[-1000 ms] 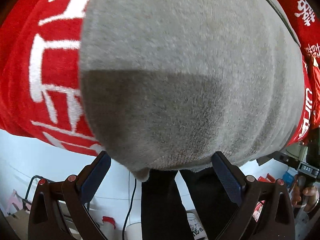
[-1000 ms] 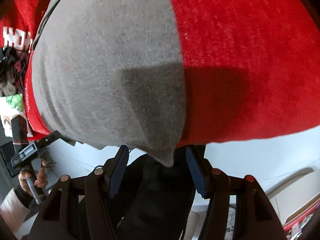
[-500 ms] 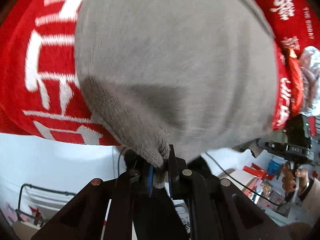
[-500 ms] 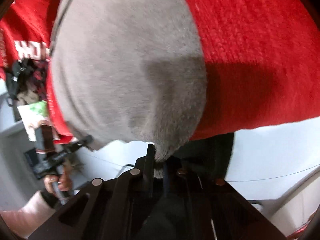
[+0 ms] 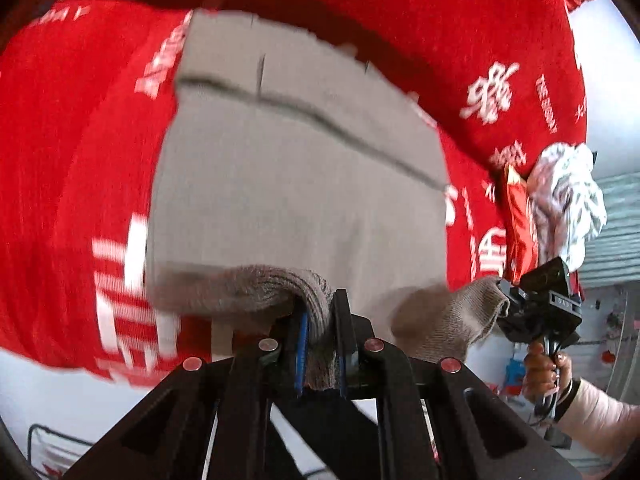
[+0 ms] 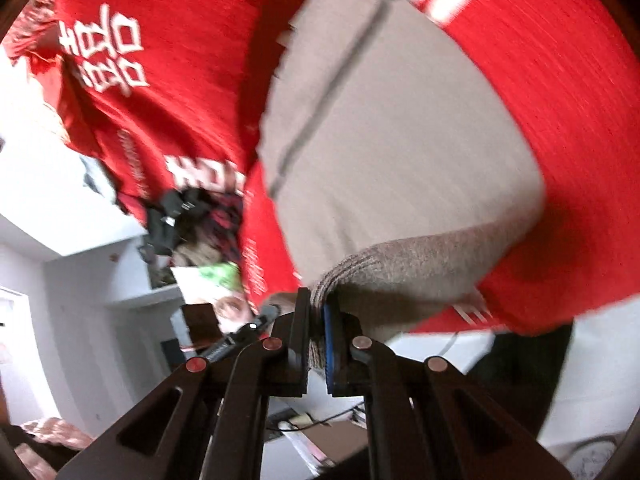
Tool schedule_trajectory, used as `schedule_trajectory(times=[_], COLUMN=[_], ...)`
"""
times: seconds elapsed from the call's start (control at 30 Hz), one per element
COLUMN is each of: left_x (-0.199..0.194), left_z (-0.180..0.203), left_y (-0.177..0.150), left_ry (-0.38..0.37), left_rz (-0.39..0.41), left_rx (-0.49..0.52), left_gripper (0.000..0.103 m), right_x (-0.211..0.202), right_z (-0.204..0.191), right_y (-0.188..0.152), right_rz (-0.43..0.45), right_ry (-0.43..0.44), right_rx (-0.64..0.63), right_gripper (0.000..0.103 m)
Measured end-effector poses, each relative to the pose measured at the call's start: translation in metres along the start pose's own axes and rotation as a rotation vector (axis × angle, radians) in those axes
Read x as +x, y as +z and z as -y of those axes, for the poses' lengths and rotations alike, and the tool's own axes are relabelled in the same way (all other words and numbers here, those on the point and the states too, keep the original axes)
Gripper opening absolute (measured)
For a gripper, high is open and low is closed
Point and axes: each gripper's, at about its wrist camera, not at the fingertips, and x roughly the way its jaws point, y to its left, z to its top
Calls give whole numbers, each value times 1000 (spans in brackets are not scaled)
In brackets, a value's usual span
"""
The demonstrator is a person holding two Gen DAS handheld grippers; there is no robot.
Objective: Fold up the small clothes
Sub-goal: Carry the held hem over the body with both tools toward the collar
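Observation:
A grey knit garment (image 5: 296, 200) with a thin dark stripe lies on a red cloth (image 5: 80, 140) printed with white characters. My left gripper (image 5: 318, 344) is shut on the garment's near ribbed corner, lifted off the cloth. My right gripper (image 6: 318, 332) is shut on the other near corner of the same garment (image 6: 392, 152). The right gripper also shows in the left wrist view (image 5: 516, 308), holding its corner, with a hand below it. The garment's near edge hangs raised between the two grippers; its far part rests flat.
A crumpled pile of white and red clothes (image 5: 560, 204) lies at the cloth's right edge. Dark and patterned clothes (image 6: 200, 216) lie at the cloth's edge in the right wrist view. White table surface (image 6: 48, 168) and room clutter surround it.
Both grippers closed on the garment's near corners and lifted them, pulling back so more of the garment and red cloth shows.

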Motion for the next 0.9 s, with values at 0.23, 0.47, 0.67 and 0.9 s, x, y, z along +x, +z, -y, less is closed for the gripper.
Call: schedule_trajectory(times=[0.23,0.47,0.67,0.9], left_x=[-11,-2,44,84], left_z=[19,13,2,-12], left_y=[94,190,254,280], left_ry=[13,74,179,360], left_rz=[94,179,189,136], left_rx=[51,56,41,0], left_gripper=[13,13,13,13], right_x=[-5,17,46,66], right_z=[-56,-98,-82,-46], right_y=[77,175,252,298], right_rz=[76,115,124,141], right_ry=[97,94,12,-58], right_rx=[-50,-117,-78,24], right_gripper=[6,6,6,6])
